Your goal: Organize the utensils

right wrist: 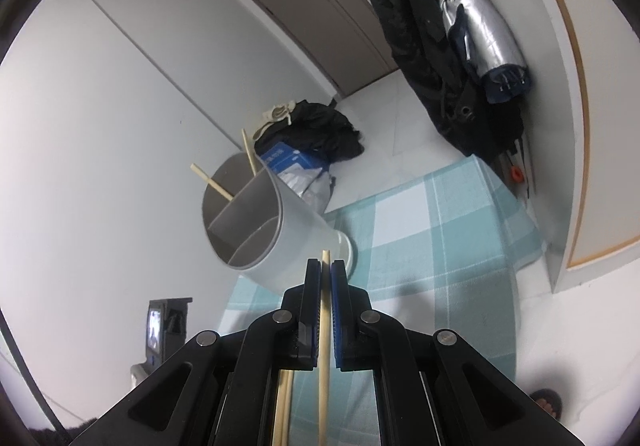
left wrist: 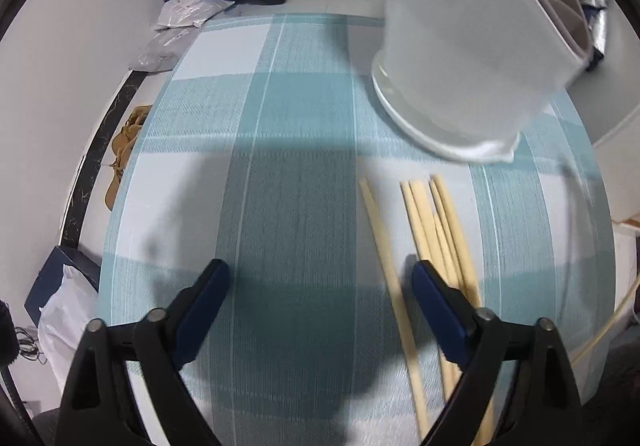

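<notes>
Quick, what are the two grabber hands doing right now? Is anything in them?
Left gripper: open, holding nothing, hovering above the checked cloth beside loose chopsticks.
Right gripper: closed on one chopstick.

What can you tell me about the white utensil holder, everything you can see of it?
The utensil holder is a pale, frosted plastic-looking cylinder with a grey inner lining and dividers splitting it into compartments. It sits on a white base on the teal checked tablecloth. It appears tilted in both views, which may be fisheye distortion. Two wooden chopsticks already stand in its far compartment, leaning outward. Neither gripper touches it.
</notes>
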`<state>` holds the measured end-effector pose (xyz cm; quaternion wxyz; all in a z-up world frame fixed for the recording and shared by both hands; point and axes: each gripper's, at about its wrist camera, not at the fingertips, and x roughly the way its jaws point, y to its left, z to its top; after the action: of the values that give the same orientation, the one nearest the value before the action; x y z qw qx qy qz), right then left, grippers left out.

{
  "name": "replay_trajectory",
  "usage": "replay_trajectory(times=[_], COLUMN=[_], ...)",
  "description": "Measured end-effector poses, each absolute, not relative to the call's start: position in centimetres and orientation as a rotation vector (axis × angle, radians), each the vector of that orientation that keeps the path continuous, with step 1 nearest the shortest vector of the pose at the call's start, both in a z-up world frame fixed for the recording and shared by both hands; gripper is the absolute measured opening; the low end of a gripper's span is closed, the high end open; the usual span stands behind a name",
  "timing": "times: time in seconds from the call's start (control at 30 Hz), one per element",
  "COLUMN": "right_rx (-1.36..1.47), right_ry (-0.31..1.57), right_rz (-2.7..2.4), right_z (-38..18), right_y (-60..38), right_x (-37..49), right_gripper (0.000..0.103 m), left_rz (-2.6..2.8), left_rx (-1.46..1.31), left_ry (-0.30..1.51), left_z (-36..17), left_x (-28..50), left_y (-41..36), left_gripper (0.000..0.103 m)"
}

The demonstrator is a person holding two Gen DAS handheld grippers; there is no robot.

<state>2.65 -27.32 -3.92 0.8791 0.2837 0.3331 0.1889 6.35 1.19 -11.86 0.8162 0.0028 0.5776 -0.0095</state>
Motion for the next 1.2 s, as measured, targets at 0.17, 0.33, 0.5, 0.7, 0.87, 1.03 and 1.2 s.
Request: replay_trajectory(times=[0.17,0.33,0.5,0.7,0.87,1.03,1.2], right_rx=[0.589,0.576,0.558,0.512,0.450,0.408,0.407], right_ry=[0.677,0.673,0.677,0.664,0.640,0.643,0.639], right_rz=[0.389,0.381,0.373,0.360,0.353,0.346,0.347], right_z=[-3.5,-3.5,-3.6,-3.3,-2.5,-2.2,-2.3], right_y=[-27.5,-27.5,-27.3,-26.6,-25.7,-24.6,-23.8], right_x=[2.6,2.6,2.6,1.9,0.6,0.0,-0.6], right_gripper=[0.004,0.004,0.004,0.004,0.004,0.004,0.004], left_rz=[-0.010,0.000,-0.002,-0.087,-0.162,-0.183,-0.153], left_rx=[-0.014,-0.071,-0.109,-0.195,-0.194,-0.187,-0.172], left_ry=[1.229,1.249,1.206,1.033,0.894,0.942,1.138], left_z=[-11.3,-11.4,-10.9,-7.0,-3.2,-4.0,-8.2], left_x=[7.8,8.6,8.4,6.1,3.5,4.5,5.7], left_y=[0.9,0.8,0.9,1.6,1.2,1.8,2.7], left_gripper=[0.033,0.002,0.001,0.000,0.000,0.001,0.020])
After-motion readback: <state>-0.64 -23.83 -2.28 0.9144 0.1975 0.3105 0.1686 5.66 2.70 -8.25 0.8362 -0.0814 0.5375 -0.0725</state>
